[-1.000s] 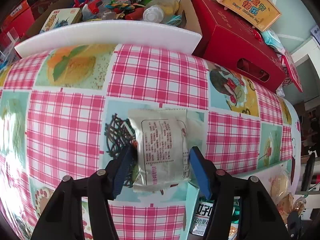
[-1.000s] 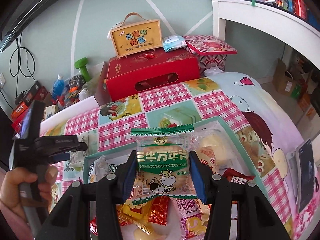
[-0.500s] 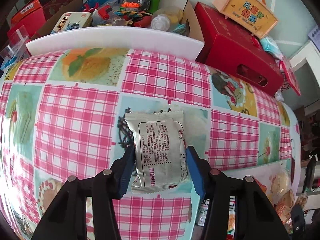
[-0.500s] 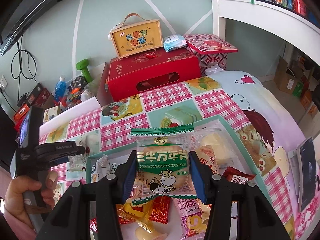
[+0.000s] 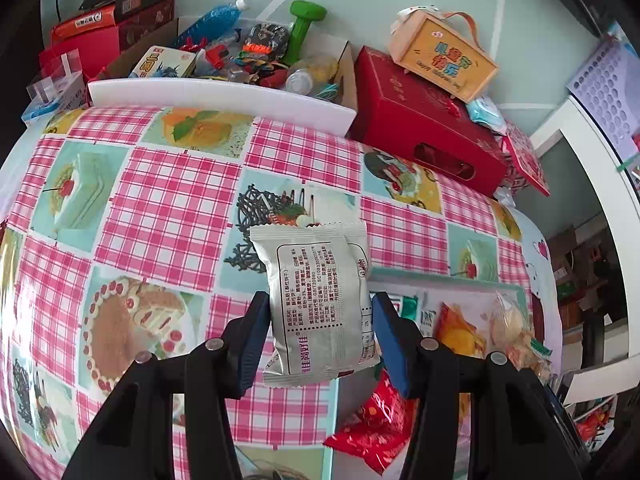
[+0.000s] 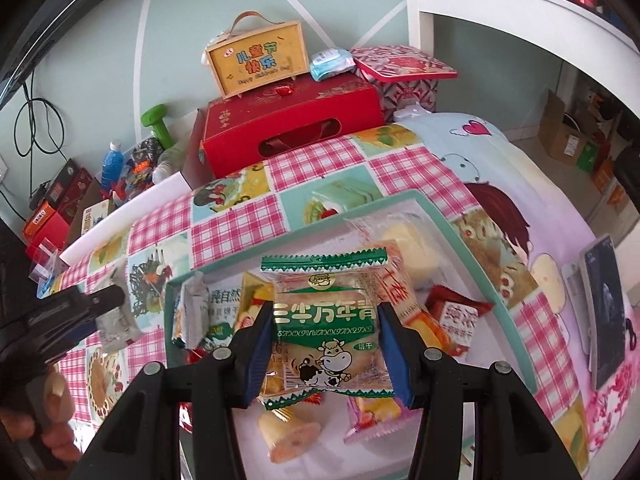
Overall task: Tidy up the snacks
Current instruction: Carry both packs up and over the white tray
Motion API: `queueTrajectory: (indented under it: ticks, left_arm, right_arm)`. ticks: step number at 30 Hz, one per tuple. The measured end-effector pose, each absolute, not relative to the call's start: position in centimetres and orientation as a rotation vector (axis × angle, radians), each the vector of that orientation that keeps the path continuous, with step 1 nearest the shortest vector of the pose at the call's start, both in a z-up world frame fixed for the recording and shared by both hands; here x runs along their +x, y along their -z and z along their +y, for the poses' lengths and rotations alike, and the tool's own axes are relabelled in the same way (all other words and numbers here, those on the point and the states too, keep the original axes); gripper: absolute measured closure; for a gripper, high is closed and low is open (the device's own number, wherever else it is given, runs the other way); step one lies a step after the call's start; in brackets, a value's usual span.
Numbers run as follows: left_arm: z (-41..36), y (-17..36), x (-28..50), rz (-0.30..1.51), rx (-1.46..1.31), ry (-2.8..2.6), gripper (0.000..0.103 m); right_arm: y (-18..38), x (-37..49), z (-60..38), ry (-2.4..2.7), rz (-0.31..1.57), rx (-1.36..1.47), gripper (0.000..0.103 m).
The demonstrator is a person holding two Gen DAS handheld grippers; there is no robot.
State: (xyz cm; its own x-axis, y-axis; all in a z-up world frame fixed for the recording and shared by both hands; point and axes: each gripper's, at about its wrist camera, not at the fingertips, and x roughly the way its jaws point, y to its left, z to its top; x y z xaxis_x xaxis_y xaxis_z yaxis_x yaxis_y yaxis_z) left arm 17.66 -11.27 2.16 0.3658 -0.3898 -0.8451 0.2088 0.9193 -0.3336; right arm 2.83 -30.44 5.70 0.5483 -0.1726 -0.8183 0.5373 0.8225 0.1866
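Observation:
My left gripper [image 5: 320,320] is shut on a silver snack packet [image 5: 316,292], printed side up, held in the air above the pink checked tablecloth [image 5: 160,208]. The same packet [image 6: 118,324] shows at the left of the right wrist view, in the left gripper [image 6: 100,304] held by a hand. My right gripper [image 6: 325,332] is shut on a clear packet with green edges and a cow picture [image 6: 324,312]. It hangs over a teal tray [image 6: 472,256] full of several snack packets. The tray's rim [image 5: 440,276] lies just right of the left gripper.
A red gift box [image 5: 420,128] with an orange carry box [image 5: 444,56] on it stands at the table's far edge. A white foam board [image 5: 220,96] fronts a cardboard box of clutter. A dark phone [image 6: 604,308] lies right of the tray.
The left gripper closed on the silver packet and lifted it off the tablecloth, pulling back and up. The right gripper kept still with its packet.

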Motion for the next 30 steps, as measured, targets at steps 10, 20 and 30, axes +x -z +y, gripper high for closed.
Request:
queueTrajectory:
  ticks: [10,20,30]
  left_arm:
    - [-11.4,-5.6,12.6,1.062,-0.125,0.440,0.049]
    - [-12.3,-6.9,8.7,1.024,-0.089,0.492,0.049]
    - [-13.5,-6.0,5.5,1.033,-0.044,0.541,0.049]
  right_arm:
    - [-6.5,0.8,-29.9,0.426,0.888,0.437,0.050]
    - [-6.3,-1.5,-30.4,0.431,0.891,0.451,0.050]
    - [-6.2,-4.3,-30.9,0.452,0.874,0.469,0.050]
